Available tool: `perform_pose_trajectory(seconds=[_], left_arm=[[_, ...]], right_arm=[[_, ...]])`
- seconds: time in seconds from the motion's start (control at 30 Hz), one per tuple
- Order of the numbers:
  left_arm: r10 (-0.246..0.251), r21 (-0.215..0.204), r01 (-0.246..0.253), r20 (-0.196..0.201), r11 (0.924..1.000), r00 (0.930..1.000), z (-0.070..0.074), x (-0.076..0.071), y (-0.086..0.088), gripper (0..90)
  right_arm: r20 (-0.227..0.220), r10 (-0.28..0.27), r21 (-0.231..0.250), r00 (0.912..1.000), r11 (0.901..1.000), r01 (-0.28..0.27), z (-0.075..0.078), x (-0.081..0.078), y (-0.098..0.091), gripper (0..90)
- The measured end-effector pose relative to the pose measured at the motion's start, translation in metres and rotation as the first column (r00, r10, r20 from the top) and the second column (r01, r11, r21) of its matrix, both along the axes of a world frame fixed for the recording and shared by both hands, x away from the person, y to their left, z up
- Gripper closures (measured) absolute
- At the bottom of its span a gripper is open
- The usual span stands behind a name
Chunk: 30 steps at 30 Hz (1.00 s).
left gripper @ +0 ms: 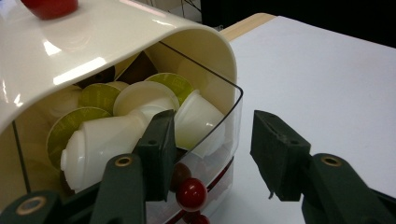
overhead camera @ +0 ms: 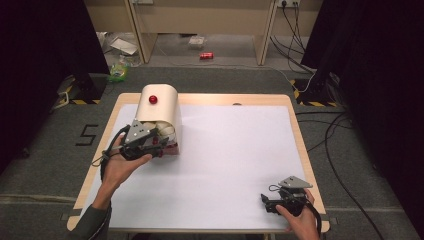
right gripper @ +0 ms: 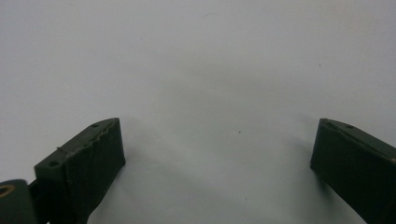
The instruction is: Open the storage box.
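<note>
Two black jaws of the left gripper straddled the clear drawer front of the cream capsule dispenser at the table's far left, seemingly clamped on it, contact hard to confirm. Capsules inside overlapped; roughly six visible. Right gripper rested near right, jaws apart over bare white.

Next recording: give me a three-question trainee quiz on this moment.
1. True or false: the right gripper holds a capsule.
2. What colour is the knob on top of the capsule dispenser? A green, B red, C blue.
3. Which gripper is at the dispenser's clear front?
Key: 1 false, its jaws stand open over the white mat; 2 B; 3 the left gripper.
</note>
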<state>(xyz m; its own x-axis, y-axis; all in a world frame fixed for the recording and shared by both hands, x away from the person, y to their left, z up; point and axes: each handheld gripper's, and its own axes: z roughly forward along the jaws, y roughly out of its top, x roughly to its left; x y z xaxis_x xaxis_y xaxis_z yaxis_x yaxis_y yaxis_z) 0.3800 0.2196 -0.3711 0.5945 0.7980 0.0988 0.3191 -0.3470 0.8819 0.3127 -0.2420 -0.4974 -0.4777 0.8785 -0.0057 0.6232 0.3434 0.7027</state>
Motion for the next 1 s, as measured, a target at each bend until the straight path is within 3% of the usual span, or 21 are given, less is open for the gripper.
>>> perform_pose_trajectory(seconds=[0.37,0.57,0.87,1.0], left_arm=[[-0.026,-0.002,0.026,-0.006,0.9997,0.9996,-0.002,-0.017,0.001,49.6],[-0.022,-0.004,0.022,0.013,0.9997,0.9997,-0.003,-0.024,0.001,49.5],[-0.038,0.005,0.038,0.024,0.9993,0.9990,0.001,-0.029,0.003,48.6],[-0.036,-0.006,0.036,0.010,0.9994,0.9993,0.001,-0.031,0.003,48.3]], right_arm=[[0.000,0.000,0.000,1.0000,1.0000,0.000,0.000,0.000,0.000,3.1],[0.000,0.000,0.001,1.0000,1.0000,0.000,0.000,0.000,0.000,3.1],[-0.002,-0.001,0.001,1.0000,1.0000,0.001,0.000,0.000,0.000,3.1],[-0.001,-0.001,0.001,1.0000,1.0000,0.001,0.000,0.000,0.000,3.1]])
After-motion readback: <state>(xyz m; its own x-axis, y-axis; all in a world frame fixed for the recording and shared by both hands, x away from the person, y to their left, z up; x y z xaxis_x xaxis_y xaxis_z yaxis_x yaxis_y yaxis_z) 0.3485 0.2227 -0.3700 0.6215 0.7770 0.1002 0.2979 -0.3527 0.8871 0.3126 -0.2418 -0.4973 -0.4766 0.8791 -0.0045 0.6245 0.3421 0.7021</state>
